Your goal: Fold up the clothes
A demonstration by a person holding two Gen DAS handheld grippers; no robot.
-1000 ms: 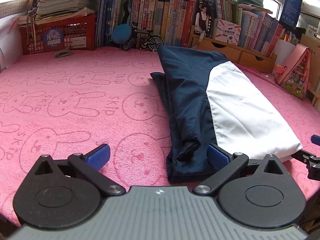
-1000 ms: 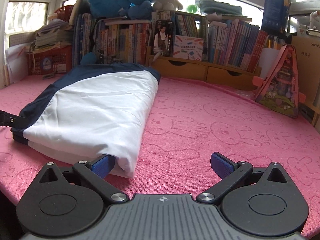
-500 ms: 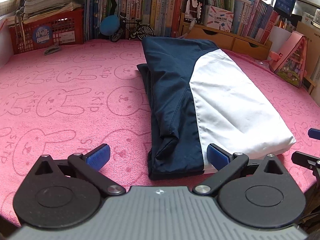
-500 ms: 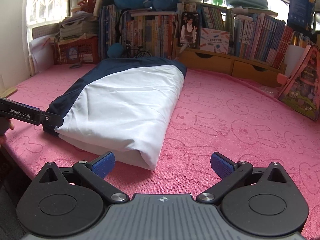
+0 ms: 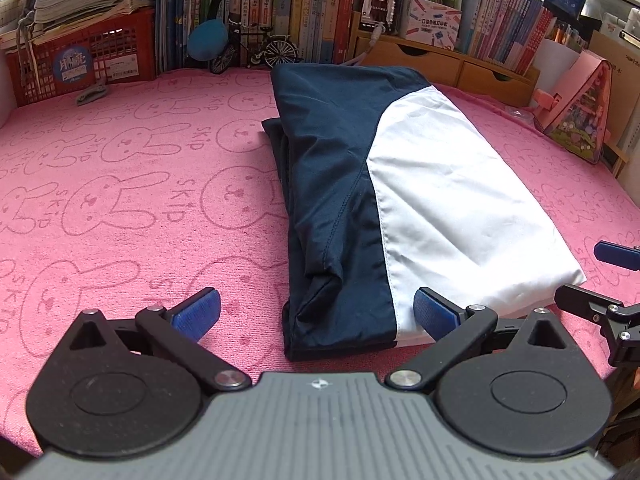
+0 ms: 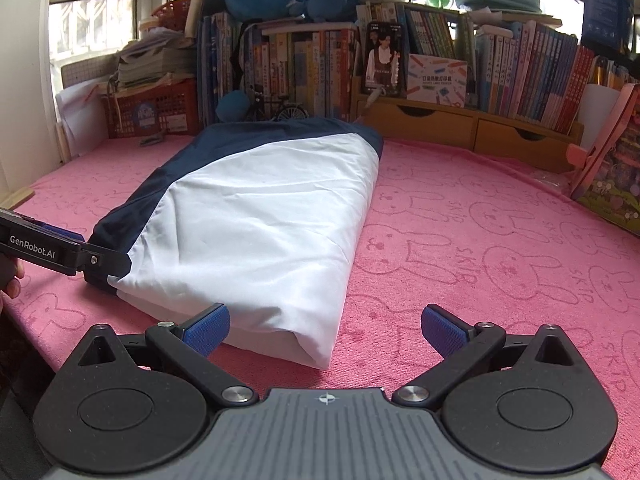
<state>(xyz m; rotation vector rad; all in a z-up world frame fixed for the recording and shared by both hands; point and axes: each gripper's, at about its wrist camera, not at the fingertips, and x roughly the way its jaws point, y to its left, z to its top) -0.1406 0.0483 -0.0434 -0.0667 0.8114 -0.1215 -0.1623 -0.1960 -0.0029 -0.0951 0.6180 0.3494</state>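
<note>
A folded navy and white garment (image 5: pixel 400 184) lies flat on the pink rabbit-print cloth (image 5: pixel 120 200). My left gripper (image 5: pixel 316 312) is open just in front of the garment's near navy corner, holding nothing. In the right wrist view the same garment (image 6: pixel 256 220) lies ahead and to the left, its white near corner between my fingers' line. My right gripper (image 6: pixel 326 326) is open and empty, its left pad beside the white fold. The right gripper's fingertips (image 5: pixel 616 254) show at the left view's right edge. The left gripper's arm (image 6: pixel 60 254) touches the garment's navy corner.
Shelves of books (image 6: pixel 320 64), wooden drawers (image 6: pixel 460 124) and plush toys line the back. A red crate (image 5: pixel 80 60) stands back left, a model bicycle (image 5: pixel 256 50) beside it. A pink house-shaped toy (image 5: pixel 580 108) stands at the right. The table's near edge is just under both grippers.
Both grippers have drawn back toward the near table edge and risen, away from the garment's near end. The garment lies still.
</note>
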